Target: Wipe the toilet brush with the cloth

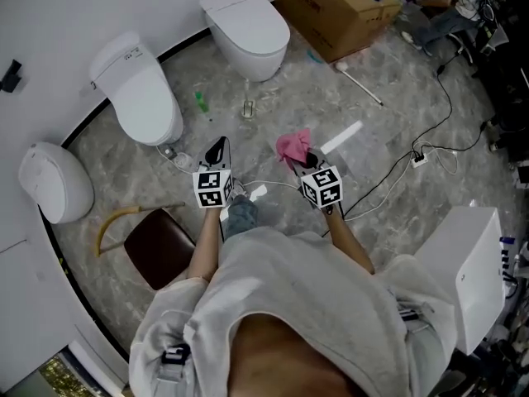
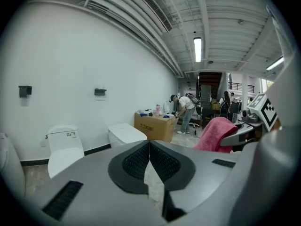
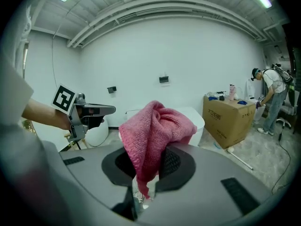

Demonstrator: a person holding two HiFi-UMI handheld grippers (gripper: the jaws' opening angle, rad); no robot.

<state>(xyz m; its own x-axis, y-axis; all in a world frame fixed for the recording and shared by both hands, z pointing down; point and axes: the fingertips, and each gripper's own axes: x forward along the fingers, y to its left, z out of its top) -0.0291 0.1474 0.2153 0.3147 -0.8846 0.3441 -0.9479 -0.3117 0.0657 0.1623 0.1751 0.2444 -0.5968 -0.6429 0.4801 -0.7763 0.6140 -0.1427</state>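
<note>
Right gripper view: right claw (image 3: 148,153) pinched pink cloth (image 3: 157,125) — only left gripper view showed left claw (image 2: 149,142) pressed together, nothing btwn.

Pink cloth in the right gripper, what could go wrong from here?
The pink cloth bunches loosely in the right gripper, so it may slip during wiping. The left gripper is shut and empty; unless it opens first, it may just knock whatever it reaches for. Cables trail close by; tripping is possible.

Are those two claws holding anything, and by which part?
The right gripper pinches the pink cloth by a bunched lower fold. The left gripper is shut, holding nothing.
</note>
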